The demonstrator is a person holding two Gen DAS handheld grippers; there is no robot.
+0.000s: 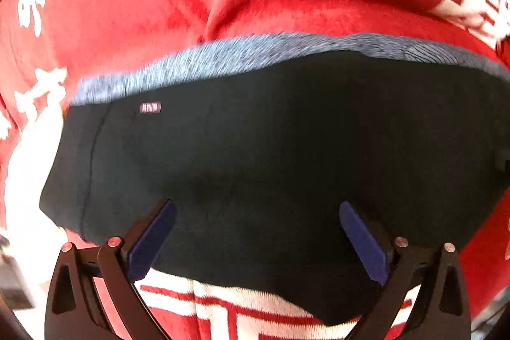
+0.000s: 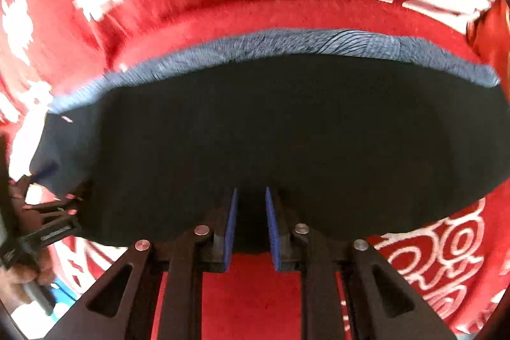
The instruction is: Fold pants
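While the left gripper (image 1: 256, 211) holds its fingers wide open over the dark pants (image 1: 271, 148), the right gripper (image 2: 250, 196) has its fingers nearly closed, nothing clearly pinched between them. Folded, the pants lie on a red blanket (image 1: 127, 5) with big white letters. Their small label (image 1: 150, 107) is too blurry to read.

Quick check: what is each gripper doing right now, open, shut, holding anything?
Left gripper: open wide above the black pants, gripping nothing.
Right gripper: jaws narrow but apart, no cloth visibly pinched between them.
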